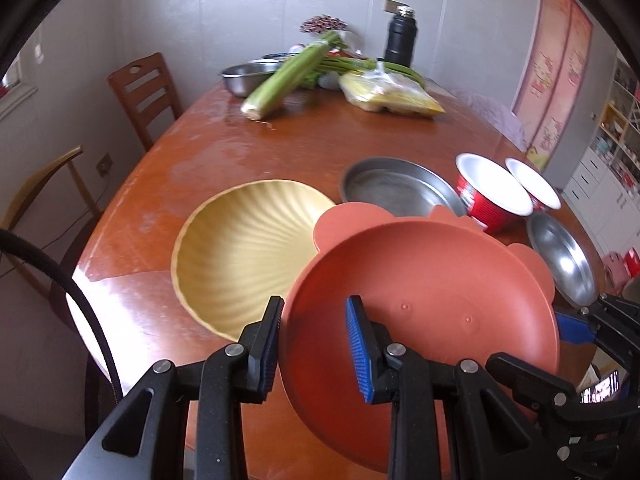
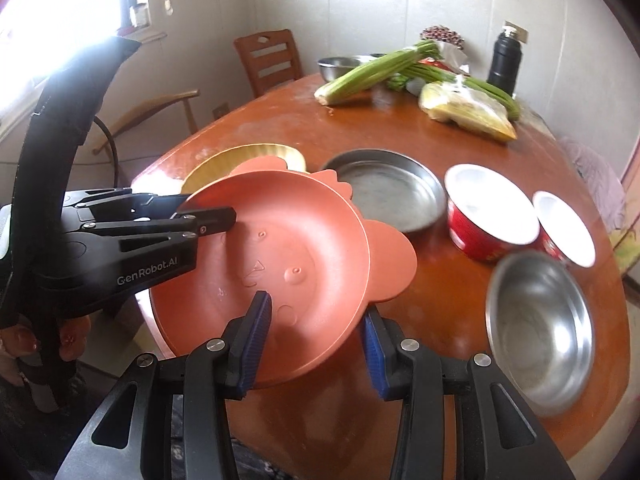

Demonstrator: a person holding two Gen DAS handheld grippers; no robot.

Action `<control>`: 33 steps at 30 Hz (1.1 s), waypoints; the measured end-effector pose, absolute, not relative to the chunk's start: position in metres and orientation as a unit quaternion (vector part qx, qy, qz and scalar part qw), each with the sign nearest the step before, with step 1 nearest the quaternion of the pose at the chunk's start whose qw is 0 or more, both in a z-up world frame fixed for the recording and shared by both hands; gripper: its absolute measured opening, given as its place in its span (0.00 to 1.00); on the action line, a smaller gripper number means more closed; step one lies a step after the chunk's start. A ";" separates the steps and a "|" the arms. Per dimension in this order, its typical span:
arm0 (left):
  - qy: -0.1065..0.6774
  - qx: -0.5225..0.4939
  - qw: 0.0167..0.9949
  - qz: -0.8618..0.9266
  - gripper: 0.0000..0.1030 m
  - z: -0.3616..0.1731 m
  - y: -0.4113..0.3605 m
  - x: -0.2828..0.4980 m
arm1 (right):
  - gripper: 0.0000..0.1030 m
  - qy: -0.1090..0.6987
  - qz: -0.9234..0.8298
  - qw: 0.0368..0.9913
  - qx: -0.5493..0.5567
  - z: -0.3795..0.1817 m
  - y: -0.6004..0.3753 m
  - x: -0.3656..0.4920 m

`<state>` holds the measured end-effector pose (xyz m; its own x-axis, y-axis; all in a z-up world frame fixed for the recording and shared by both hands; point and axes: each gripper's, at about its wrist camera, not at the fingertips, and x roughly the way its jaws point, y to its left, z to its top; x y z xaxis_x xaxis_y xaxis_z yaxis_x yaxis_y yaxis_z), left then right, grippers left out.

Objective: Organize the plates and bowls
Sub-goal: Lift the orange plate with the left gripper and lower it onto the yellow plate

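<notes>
Carrying the orange plate (image 1: 420, 300) tilted above the table (image 1: 280, 136), the left gripper (image 1: 316, 344) and right gripper (image 2: 316, 344) each clamp one rim edge. Uneven hand travel may twist it free onto the yellow plate (image 1: 240, 252).
</notes>
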<state>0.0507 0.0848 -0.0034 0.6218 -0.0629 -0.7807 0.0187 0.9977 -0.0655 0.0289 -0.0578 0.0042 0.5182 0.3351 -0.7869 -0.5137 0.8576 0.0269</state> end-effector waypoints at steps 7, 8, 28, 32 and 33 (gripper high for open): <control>0.429 -0.030 0.903 0.006 0.30 -0.001 0.115 0.064 | 0.44 0.418 0.260 0.864 -0.107 0.010 -0.025 0.047; 0.429 -0.029 0.903 0.009 0.30 -0.001 0.118 0.067 | 0.44 0.418 0.262 0.863 -0.106 0.011 -0.020 0.049; 0.432 -0.035 0.901 0.021 0.31 -0.011 0.169 0.130 | 0.45 0.447 0.249 0.856 -0.073 -0.001 0.027 0.096; 0.433 -0.030 0.901 0.021 0.33 -0.013 0.171 0.139 | 0.45 0.455 0.247 0.853 -0.067 -0.005 0.031 0.101; 0.435 -0.029 0.900 0.020 0.34 -0.015 0.171 0.141 | 0.45 0.457 0.246 0.852 -0.066 -0.006 0.031 0.102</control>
